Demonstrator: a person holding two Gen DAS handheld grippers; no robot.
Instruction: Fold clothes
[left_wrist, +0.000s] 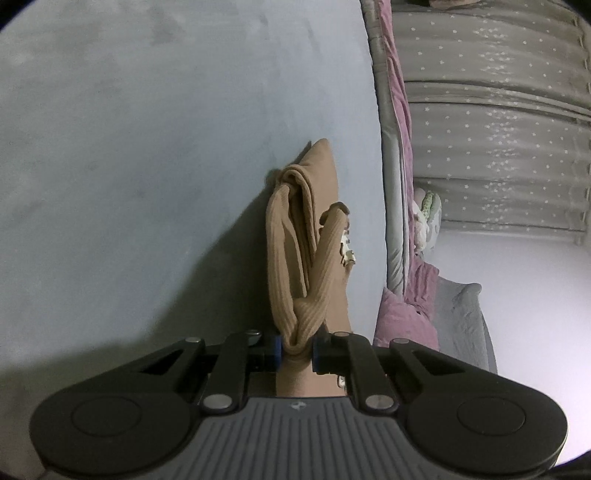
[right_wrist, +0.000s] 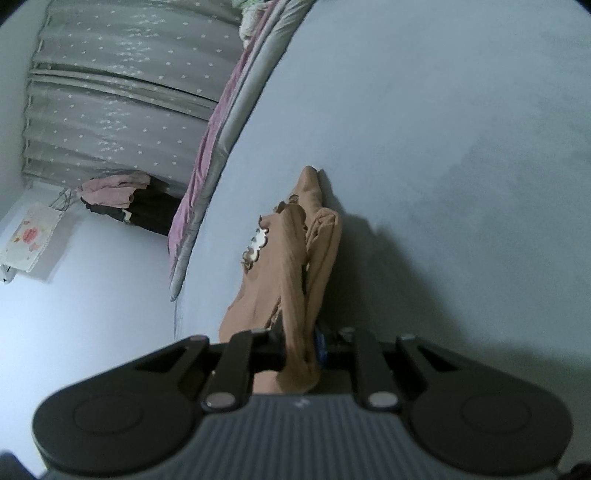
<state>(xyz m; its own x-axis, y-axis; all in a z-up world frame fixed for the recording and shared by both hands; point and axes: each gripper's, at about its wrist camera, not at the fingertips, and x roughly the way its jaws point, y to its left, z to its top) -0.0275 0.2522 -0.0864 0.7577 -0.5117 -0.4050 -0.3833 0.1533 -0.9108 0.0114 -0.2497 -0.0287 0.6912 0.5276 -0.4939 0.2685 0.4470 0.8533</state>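
Observation:
A tan ribbed garment with a small white scalloped trim hangs in folds over the pale blue-grey bed surface. In the left wrist view my left gripper is shut on a bunched edge of it, blue pads pressing the cloth. In the right wrist view the same tan garment runs away from my right gripper, which is shut on another bunched edge. The cloth's far end touches the bed surface; its shadow falls beside it.
A pink blanket lies along the grey mattress edge, with a grey star-patterned curtain behind. A pile of pink and dark clothes and a white flowered item lie on the pale floor.

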